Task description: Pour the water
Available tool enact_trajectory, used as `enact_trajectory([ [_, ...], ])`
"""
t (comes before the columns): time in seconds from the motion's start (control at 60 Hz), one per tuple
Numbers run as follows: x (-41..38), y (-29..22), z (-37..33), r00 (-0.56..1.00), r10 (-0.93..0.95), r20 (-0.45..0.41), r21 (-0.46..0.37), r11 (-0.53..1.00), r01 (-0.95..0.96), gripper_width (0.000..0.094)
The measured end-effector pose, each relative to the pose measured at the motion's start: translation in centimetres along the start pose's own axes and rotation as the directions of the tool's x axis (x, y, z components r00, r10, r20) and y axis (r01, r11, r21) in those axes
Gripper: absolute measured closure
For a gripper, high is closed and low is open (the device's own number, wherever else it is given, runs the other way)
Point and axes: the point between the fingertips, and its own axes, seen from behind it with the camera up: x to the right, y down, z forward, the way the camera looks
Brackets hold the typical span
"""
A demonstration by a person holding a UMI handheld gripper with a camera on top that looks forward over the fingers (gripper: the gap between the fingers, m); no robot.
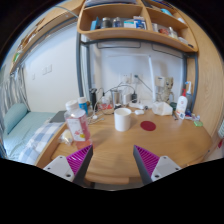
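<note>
Gripper (110, 160) wide apart over the desk (110, 150), holding nothing.
From my seat, left to right: a clear bottle (76, 123) stands well beyond the left finger, the white cup (122, 119) sits ahead between the fingers, a red coaster (148, 126) lies to its right.

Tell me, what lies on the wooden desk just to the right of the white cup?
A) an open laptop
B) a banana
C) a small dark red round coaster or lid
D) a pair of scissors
C: a small dark red disc lies flat on the wooden desk, just right of the white cup, well beyond the open, empty gripper.
</note>
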Motion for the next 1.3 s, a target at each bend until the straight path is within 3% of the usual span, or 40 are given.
enact_trajectory([
  [0.133,-3.1,1.3,4.2,0.994,-0.051,0.100,-0.002,0.999,0.051,0.0091],
  [0.3,-4.3,0.2,8.3,0.987,-0.070,0.145,0.012,0.998,0.069,0.0088],
  [0.717,-3.2,-3.4,16.1,0.991,-0.062,0.115,0.081,0.995,0.053,0.0111],
  [0.8,-3.9,-4.0,15.2,0.993,-0.080,0.087,0.109,0.992,0.070,0.0162],
  [0.867,-4.6,-5.5,15.0,0.992,-0.090,0.089,0.162,0.984,0.075,0.0306],
  [1.117,-5.8,-6.7,16.0,0.989,-0.106,0.102,0.198,0.977,0.084,0.0446],
  [1.3,-6.5,-7.0,15.9,0.988,-0.104,0.110,0.217,0.973,0.079,0.0457],
])
